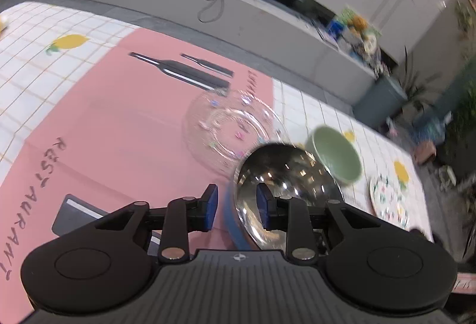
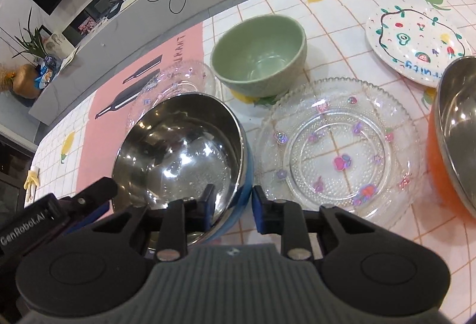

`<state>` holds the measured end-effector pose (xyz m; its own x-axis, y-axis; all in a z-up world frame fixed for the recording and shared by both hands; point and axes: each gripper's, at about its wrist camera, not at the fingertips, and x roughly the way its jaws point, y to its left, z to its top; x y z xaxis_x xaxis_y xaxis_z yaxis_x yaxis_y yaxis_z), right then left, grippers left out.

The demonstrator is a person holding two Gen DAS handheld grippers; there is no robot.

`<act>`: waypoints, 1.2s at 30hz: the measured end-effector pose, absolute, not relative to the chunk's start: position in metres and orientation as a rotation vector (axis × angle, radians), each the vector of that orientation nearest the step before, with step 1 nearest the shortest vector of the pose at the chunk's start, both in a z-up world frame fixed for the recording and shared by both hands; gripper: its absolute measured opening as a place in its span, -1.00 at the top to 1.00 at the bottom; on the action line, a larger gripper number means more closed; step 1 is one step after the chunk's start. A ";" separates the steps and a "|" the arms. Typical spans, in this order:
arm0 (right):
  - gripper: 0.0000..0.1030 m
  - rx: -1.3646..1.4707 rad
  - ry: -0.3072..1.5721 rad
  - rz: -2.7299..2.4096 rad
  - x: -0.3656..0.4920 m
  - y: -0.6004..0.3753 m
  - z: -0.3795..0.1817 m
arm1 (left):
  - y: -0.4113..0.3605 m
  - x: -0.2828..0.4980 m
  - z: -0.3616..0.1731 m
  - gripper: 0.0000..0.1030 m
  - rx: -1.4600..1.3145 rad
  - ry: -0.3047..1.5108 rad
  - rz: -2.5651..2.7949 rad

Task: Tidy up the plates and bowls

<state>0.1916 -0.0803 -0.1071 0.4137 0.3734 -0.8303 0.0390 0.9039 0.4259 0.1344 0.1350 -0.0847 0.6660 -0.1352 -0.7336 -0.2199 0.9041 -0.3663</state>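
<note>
A steel bowl with a blue outer wall (image 1: 291, 175) (image 2: 178, 145) stands on the pink mat (image 1: 119, 116), and both grippers are at its rim. My left gripper (image 1: 237, 205) straddles the left wall, one pad inside, with a thin gap showing between the outer pad and the blue wall. My right gripper (image 2: 233, 205) has its pads against the right wall, one inside and one outside. The left gripper's finger (image 2: 98, 188) shows at the bowl's far side. Nearby are a green bowl (image 2: 258, 56) (image 1: 336, 154) and a clear glass plate (image 2: 336, 145).
A second glass plate (image 2: 178, 77) (image 1: 226, 127) lies behind the steel bowl. A painted fruit plate (image 2: 416, 41) (image 1: 386, 199) sits at the far right. An orange-walled steel bowl (image 2: 455, 130) stands at the right edge. A grey counter runs beyond the table.
</note>
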 end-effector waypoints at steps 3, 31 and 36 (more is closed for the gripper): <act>0.53 0.397 1.128 0.217 0.190 -0.078 -0.106 | 0.128 0.140 -0.090 0.53 -0.419 0.905 0.067; 0.57 0.398 1.226 0.346 0.088 -0.101 -0.075 | 0.113 0.032 -0.049 0.79 -0.377 0.952 0.124; 0.57 0.384 1.252 0.356 0.068 -0.103 -0.081 | 0.111 0.016 -0.062 0.79 -0.382 0.990 0.125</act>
